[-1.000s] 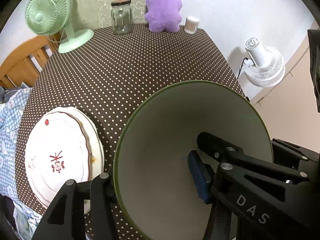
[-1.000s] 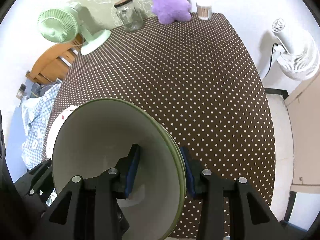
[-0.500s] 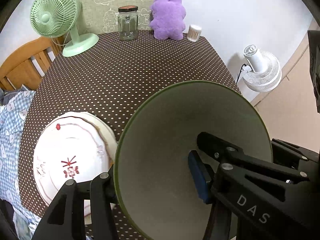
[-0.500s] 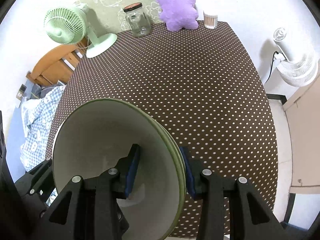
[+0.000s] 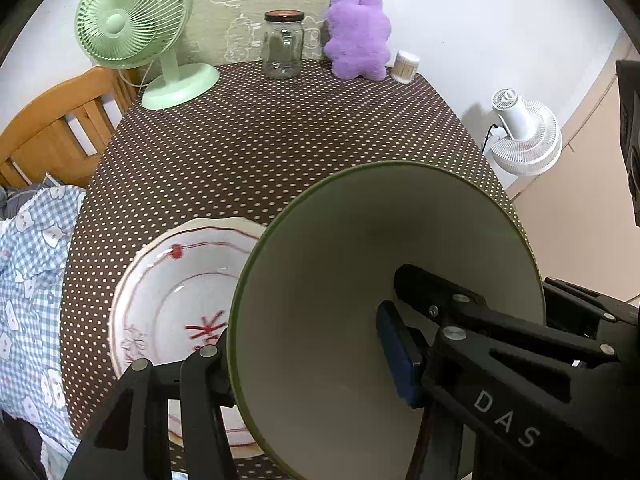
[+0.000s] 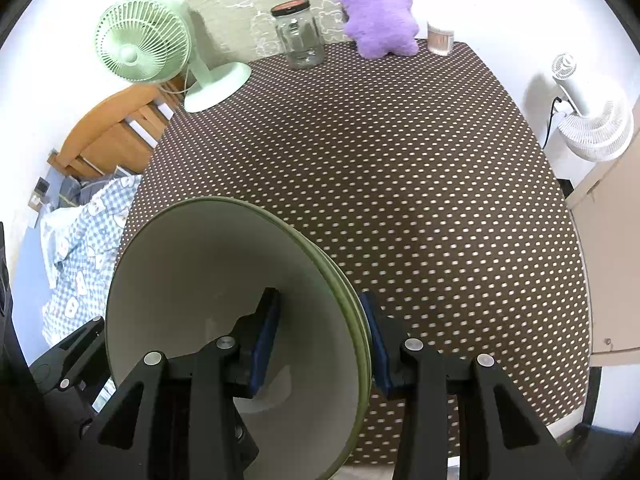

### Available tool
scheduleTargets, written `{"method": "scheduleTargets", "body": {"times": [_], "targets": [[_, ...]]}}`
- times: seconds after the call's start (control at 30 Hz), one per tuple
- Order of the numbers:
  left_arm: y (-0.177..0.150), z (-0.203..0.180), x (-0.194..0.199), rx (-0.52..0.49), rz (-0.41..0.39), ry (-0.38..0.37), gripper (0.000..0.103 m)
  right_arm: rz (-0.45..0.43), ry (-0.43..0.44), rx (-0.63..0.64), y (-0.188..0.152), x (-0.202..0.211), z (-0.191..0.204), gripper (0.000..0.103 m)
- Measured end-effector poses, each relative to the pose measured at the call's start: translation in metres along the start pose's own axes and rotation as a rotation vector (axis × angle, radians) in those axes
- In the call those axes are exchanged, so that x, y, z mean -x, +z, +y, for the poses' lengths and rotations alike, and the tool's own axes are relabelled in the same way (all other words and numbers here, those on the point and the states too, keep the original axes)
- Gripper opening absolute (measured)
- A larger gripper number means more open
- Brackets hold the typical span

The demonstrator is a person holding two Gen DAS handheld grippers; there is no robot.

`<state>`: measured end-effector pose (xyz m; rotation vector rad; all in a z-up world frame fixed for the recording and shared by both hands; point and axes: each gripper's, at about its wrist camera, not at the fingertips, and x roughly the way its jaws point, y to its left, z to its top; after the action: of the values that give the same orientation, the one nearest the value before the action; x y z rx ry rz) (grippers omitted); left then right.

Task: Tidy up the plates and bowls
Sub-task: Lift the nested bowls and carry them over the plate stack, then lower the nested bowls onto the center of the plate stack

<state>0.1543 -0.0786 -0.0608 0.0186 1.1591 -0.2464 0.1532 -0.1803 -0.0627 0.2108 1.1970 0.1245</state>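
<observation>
Over the near left corner of the polka-dot table (image 6: 420, 184), a stack of green-rimmed bowls (image 5: 360, 280) hangs between two grippers, each clenched on an opposite rim wall, partly above the red-patterned plates (image 5: 168, 304) by that near edge. Carried by thin rims alone, the nested bowls could slide apart if either hand tilts or lags. Set down carelessly, they could knock the plates over the edge. The left gripper (image 5: 308, 356) and right gripper (image 6: 320, 344) must release together.

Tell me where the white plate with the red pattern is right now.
In the left wrist view the white plate with the red pattern lies on the polka-dot table's near left edge, partly behind the green-rimmed bowl held by both grippers.
</observation>
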Motion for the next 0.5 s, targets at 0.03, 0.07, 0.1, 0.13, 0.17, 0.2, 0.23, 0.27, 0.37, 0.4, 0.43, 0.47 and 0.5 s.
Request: {"method": "scheduleTargets", "body": {"times": [0.03, 0.07, 0.1, 0.13, 0.17, 0.2, 0.23, 0.27, 0.37, 0.4, 0.43, 0.47, 0.5], "targets": [[-0.001, 0.006, 0.000, 0.000, 0.003, -0.005, 0.056, -0.001, 0.000, -0.004, 0.000, -0.001, 0.004, 0.045], [-0.001, 0.011, 0.000, 0.000, 0.003, -0.006, 0.056, -0.003, 0.001, -0.007, -0.001, -0.003, 0.008, 0.045], [-0.002, 0.017, 0.000, -0.004, 0.003, -0.005, 0.056, -0.003, 0.003, -0.010, -0.001, -0.005, 0.013, 0.045], [-0.003, 0.021, 0.000, -0.005, 0.003, -0.004, 0.056, -0.003, 0.005, -0.013, -0.001, -0.007, 0.019, 0.045], [-0.003, 0.026, 0.000, -0.007, 0.003, -0.004, 0.056, -0.004, 0.005, -0.014, -0.001, -0.009, 0.023, 0.045], [-0.004, 0.032, 0.000, -0.008, 0.003, -0.005, 0.056, -0.005, 0.004, -0.016, -0.002, -0.011, 0.029, 0.045], [-0.005, 0.036, 0.001, -0.009, 0.002, -0.006, 0.056, -0.006, 0.004, -0.017, -0.002, -0.012, 0.034, 0.045], [-0.005, 0.041, 0.001, -0.011, 0.002, -0.005, 0.056, -0.006, 0.004, -0.019, -0.002, -0.014, 0.038, 0.045], [-0.007, 0.057, 0.001, -0.013, 0.006, -0.005, 0.056, -0.003, 0.003, -0.021, -0.002, -0.020, 0.052, 0.045], [-0.007, 0.061, 0.001, -0.012, 0.008, -0.005, 0.056, 0.000, 0.002, -0.020, -0.002, -0.022, 0.057, 0.045], [-0.007, 0.066, 0.000, -0.010, 0.010, -0.005, 0.056, 0.002, 0.002, -0.020, -0.003, -0.024, 0.060, 0.045], [-0.007, 0.069, 0.001, -0.009, 0.011, -0.005, 0.056, 0.003, 0.002, -0.019, -0.003, -0.026, 0.064, 0.045], [-0.007, 0.073, 0.000, -0.005, 0.013, -0.006, 0.056, 0.006, 0.001, -0.019, -0.003, -0.028, 0.068, 0.045]]}}
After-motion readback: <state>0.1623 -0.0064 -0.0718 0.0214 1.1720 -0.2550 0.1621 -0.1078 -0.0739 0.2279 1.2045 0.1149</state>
